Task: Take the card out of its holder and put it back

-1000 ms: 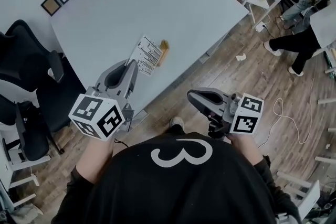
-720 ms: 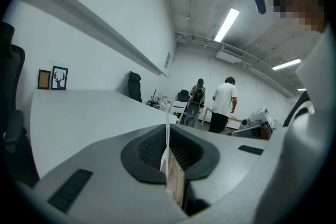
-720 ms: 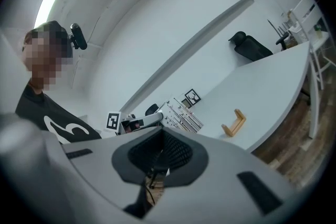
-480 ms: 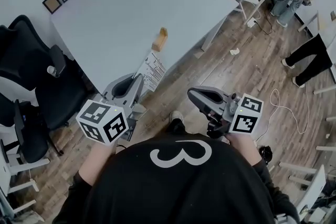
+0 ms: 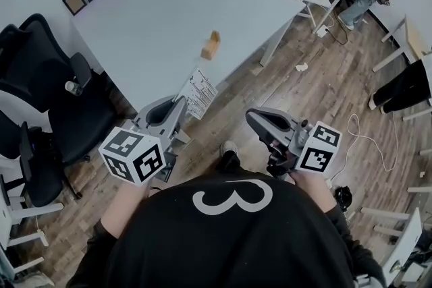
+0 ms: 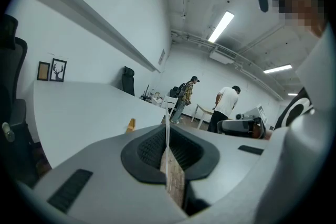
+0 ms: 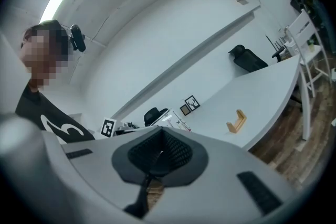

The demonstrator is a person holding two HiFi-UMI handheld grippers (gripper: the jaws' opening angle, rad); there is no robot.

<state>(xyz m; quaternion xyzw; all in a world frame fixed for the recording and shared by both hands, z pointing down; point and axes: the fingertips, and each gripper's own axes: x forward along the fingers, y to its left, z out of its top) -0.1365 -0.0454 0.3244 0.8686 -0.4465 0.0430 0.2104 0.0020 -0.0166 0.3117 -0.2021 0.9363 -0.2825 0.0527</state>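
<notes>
Grey table (image 5: 169,17) carries wooden holder (image 5: 211,45) near its edge; left gripper (image 5: 181,103) pinches card (image 5: 201,92) at holder's 6 o'clock, right gripper (image 5: 256,119) closed, empty; thin edge-grip could let card twist and miss holder.

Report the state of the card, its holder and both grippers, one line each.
left gripper: jaws shut on the card.
right gripper: jaws together, nothing between them.
card: out of its holder, held in the air, clear of the table.
holder: empty, standing on the table.
</notes>
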